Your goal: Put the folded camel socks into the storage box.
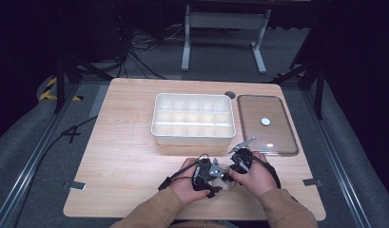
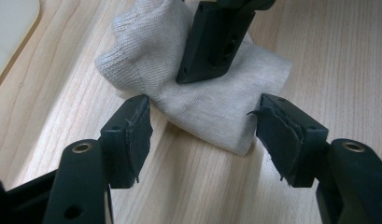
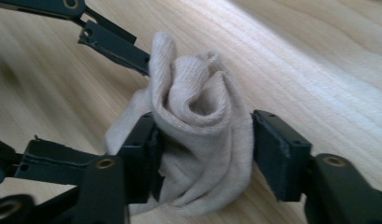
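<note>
Forearms in tan sleeves enter the high view at 6 o'clock, each hand carrying a gripper over the near edge of the wooden table (image 1: 125, 142).

Left gripper (image 1: 219, 179): jaws spread wide, nothing pressed between the pads. Seen along its own jaws, the cloth lies just past the fingertips toward 12 o'clock, with bare wood between the jaws.

Right gripper (image 3: 205, 144): jaws set on either side of the cloth. Both pads touch the bundle; how firmly they press I cannot tell.

Beige knit cloth (image 3: 198, 135): bunched into a loose roll, resting on the table between the two hands, at 6 o'clock from the tray. In the left gripper view (image 2: 202, 88) one black jaw of the other gripper stands on its upper part.

White compartment tray (image 1: 193, 119): centre of the table, many small cells.

Clear lid (image 1: 266, 124): flat on the table at 3 o'clock from the tray, a small white disc (image 1: 265, 121) on it.
</note>
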Demonstrator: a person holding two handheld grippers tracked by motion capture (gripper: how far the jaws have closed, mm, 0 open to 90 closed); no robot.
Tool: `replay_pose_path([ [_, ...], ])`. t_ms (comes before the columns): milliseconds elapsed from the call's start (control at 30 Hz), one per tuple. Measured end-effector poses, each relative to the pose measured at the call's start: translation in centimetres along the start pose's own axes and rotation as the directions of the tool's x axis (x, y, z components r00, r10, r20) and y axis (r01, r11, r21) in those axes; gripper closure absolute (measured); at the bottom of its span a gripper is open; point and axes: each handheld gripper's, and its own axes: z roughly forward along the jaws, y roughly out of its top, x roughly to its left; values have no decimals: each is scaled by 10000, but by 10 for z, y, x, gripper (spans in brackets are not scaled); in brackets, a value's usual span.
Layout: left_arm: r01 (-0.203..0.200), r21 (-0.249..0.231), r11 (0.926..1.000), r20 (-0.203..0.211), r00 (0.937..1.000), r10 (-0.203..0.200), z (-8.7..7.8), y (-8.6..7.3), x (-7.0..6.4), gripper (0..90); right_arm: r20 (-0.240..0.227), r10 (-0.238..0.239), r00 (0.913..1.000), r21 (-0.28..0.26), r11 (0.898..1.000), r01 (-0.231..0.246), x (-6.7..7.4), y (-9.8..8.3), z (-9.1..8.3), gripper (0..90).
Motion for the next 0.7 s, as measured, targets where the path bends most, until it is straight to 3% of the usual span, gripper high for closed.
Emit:
replay_pose_path([
  [167,54,33,10000,-4,10000,-54,-5,-3,0,358,-667,415,9969,351,9986,-392,-6,5,3,513],
  [300,204,-93,9997,-193,9996,-206,-9,-7,1,358,-709,331,9969,497,9983,-296,-6,6,4,538],
  [500,540,-202,9983,-450,9975,-548,-20,-16,7,356,-1446,586,9878,576,9970,-508,-5,7,7,634],
  [700,816,-301,9962,-586,9948,-833,-29,-23,14,356,-1477,188,9889,333,9993,-140,-3,5,6,714],
])
